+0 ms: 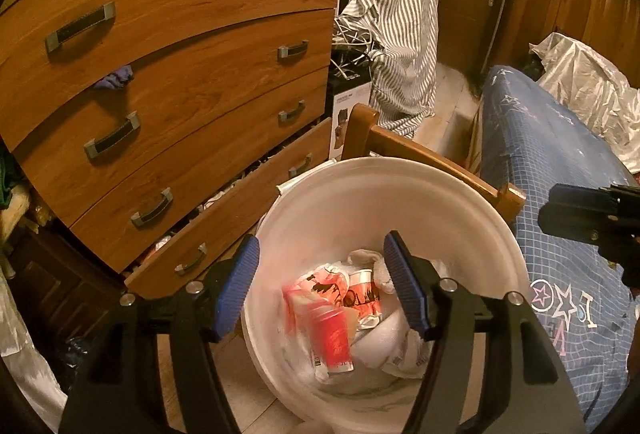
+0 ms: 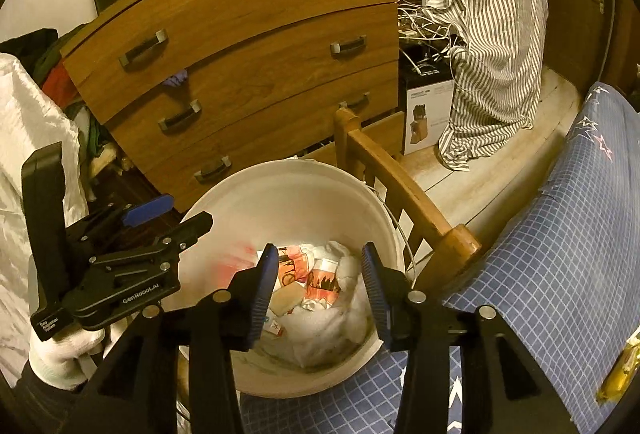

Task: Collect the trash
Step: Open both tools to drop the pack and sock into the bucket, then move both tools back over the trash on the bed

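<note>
A white bucket (image 1: 460,202) stands on the floor between the dresser and the bed; it also shows in the right wrist view (image 2: 224,202). Inside lie crumpled white papers (image 2: 332,322) and red printed wrappers (image 1: 352,294). A red packet (image 1: 330,340), blurred, is in the bucket below my left gripper (image 1: 324,278), which is open over the bucket and holds nothing. My right gripper (image 2: 320,284) is open and empty over the bucket's near side. The left gripper also shows from the side in the right wrist view (image 2: 168,220).
A wooden dresser (image 1: 180,46) stands behind the bucket with its bottom drawer (image 1: 240,210) pulled out. A wooden bed frame (image 1: 432,158) and a blue checked bedsheet (image 1: 560,162) lie to the right. A striped shirt (image 1: 400,14) hangs at the back above tangled cables (image 2: 424,26).
</note>
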`<state>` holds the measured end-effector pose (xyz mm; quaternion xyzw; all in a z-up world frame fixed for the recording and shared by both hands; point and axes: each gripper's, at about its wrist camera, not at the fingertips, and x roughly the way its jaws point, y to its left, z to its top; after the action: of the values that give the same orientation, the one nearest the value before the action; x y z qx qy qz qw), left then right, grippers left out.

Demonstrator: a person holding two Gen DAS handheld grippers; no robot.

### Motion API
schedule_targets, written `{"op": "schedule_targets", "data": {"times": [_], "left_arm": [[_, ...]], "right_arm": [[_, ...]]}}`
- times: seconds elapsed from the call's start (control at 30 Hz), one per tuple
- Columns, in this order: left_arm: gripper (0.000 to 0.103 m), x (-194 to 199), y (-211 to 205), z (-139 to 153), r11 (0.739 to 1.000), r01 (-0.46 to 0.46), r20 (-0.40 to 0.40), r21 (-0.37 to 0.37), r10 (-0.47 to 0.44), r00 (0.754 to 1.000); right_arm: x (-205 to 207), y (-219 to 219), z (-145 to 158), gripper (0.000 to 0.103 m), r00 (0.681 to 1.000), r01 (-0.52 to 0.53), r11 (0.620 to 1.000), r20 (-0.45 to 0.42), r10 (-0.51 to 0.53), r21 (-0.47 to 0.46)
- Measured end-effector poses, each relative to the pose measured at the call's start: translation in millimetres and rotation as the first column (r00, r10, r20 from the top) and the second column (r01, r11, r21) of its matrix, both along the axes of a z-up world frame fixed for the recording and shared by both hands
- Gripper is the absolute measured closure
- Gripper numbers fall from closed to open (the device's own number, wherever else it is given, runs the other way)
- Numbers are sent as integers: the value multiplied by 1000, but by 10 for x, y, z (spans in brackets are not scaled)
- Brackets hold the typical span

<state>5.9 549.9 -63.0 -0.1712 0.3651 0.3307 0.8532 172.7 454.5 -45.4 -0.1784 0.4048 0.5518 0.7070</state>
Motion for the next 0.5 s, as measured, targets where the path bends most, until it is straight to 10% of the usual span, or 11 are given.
{"op": "schedule_targets", "data": {"times": [0.5], "left_arm": [[41, 41, -597, 139, 997, 73, 32, 29, -74, 997]], "right_arm": [[-159, -1207, 343, 53, 996, 54, 986, 65, -65, 160]]}}
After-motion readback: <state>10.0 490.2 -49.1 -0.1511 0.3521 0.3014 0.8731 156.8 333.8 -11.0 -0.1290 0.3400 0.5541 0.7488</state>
